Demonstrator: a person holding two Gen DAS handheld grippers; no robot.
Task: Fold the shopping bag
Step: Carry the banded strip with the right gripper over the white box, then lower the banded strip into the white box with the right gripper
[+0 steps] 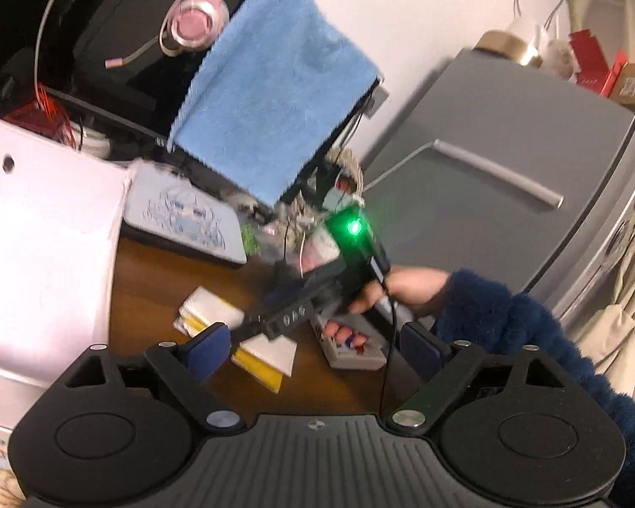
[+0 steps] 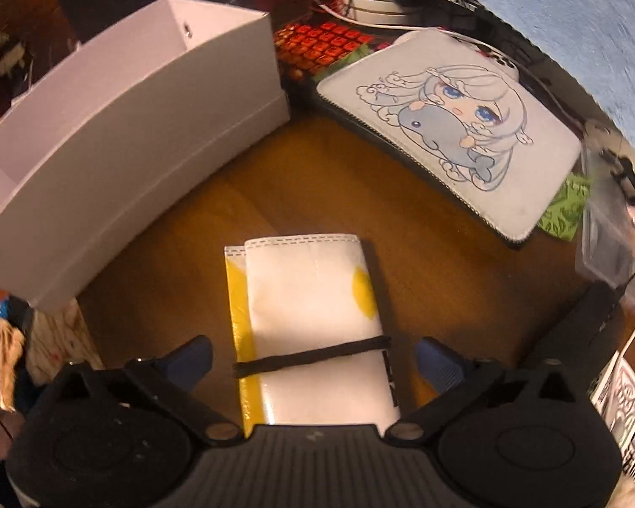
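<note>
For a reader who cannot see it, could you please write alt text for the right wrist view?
A folded white-and-yellow shopping bag, bound by a black elastic band, lies on a wooden table between the open right gripper fingers.

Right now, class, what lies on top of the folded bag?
A black elastic band crosses the bag; nothing else rests there. The table under it is covered.

bag [image 2: 313, 321]: white with yellow patches, black band around it
desk [image 2: 402, 228]: brown wood
box [image 2: 118, 156]: plain white
pouch [image 2: 457, 131]: pale grey, cartoon girl with blue eyes hugging a blue-grey dolphin
towel [image 1: 271, 84]: fluffy light blue
headphones [image 1: 194, 21]: pink
sleeve [image 1: 512, 330]: dark blue fleece
</note>
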